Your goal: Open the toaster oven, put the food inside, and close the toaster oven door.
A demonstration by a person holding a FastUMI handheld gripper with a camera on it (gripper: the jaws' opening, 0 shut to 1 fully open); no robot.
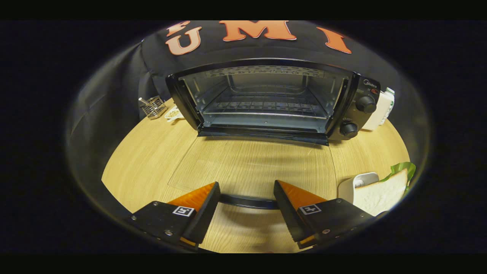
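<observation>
- Toaster oven (266, 97) stands at the far side of the wooden table (144, 160), against the booth's black cloth wall, its cavity open and facing the gripper.
- Its glass door (251, 163) lies folded down flat over the table, see-through, reaching toward the fingers.
- Door handle (247, 201), a dark bar, sits right between the fingertips, running across the gap.
- Gripper (246, 188) has its fingers spread apart; whether the tips touch the handle ends I cannot tell.
- Wire rack (266, 106) sits inside the cavity, bare.
- Two knobs (366, 104) are stacked on the oven's right panel.
- Bread slice (380, 194) lies just right of the right finger, on a white dish (359, 180), with a green leaf (404, 168) behind it.
- Wire holder (153, 106) and a small white dish stand left of the oven.
- White box (382, 108) stands beside the oven's right side.
</observation>
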